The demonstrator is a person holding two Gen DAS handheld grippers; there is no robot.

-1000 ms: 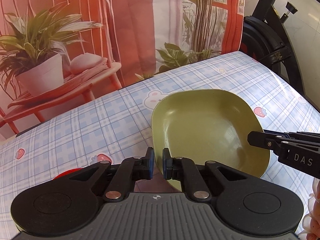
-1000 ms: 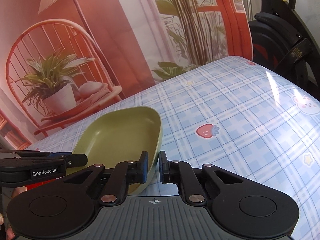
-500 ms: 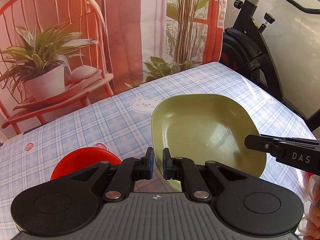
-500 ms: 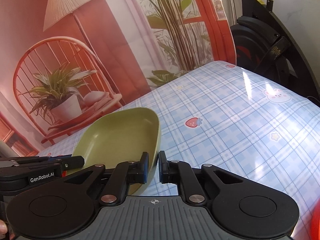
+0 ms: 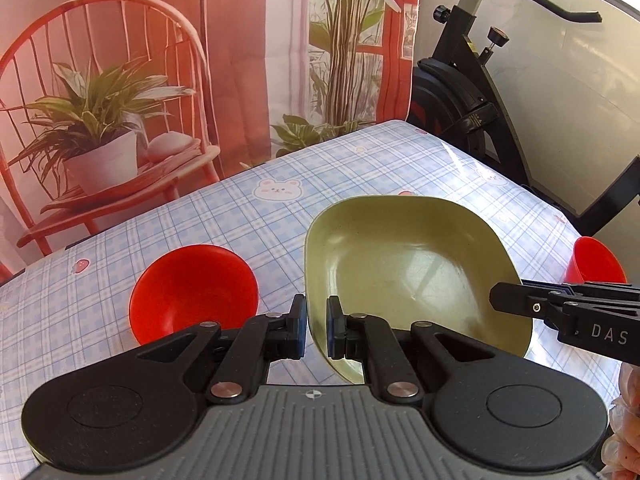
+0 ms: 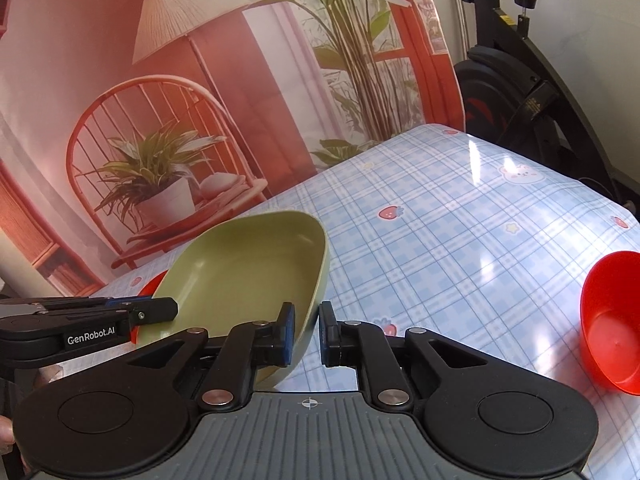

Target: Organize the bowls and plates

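Lifted higher since before, the green plate (image 5: pixel 404 264) is pinched at opposite rims by left gripper (image 5: pixel 316 326) and right gripper (image 6: pixel 307 332).

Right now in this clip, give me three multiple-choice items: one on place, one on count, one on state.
1. Where is the green plate?
A. Flat on the tablecloth
B. Held up between both grippers
C. Inside a red bowl

2. How many red bowls show?
A. One
B. Two
C. Four

3. The left gripper is:
A. Shut on the plate's rim
B. Wide open
C. Holding a bowl

Answers: B, the right gripper grips the opposite rim; B, red bowl on the left, red bowl on the right; A, both fingers pinch the rim.
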